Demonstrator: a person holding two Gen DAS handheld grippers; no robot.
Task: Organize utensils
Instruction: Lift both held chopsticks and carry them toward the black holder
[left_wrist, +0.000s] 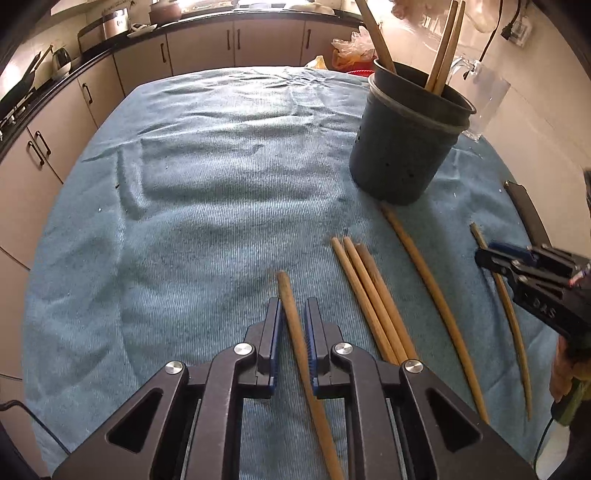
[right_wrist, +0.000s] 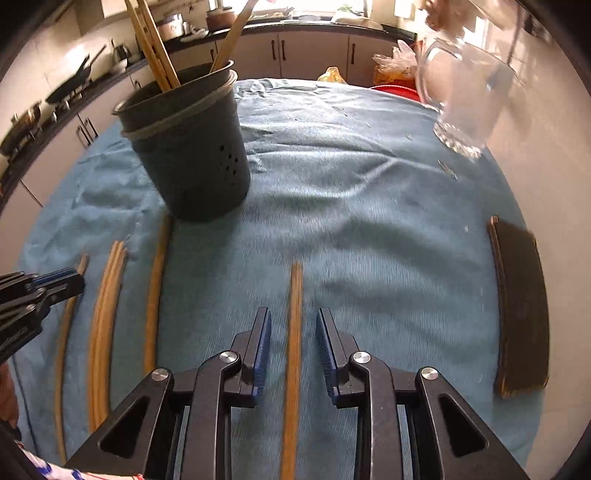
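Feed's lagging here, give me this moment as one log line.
left gripper: open, astride chopstick | right gripper: open, astride chopstick | holder: three sticks in

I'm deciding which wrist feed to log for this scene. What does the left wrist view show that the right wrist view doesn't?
Only the left wrist view shows the left gripper straddling the leftmost chopstick up close.

Only the right wrist view shows the whole dark board and the glass jug clearly, plus the right gripper open around its own chopstick.

Both show the dark holder with utensils inside, loose chopsticks, and the blue cloth.

Blue towel (right_wrist: 369, 206) carries glass jug (right_wrist: 465, 92), dark board (right_wrist: 521, 306)
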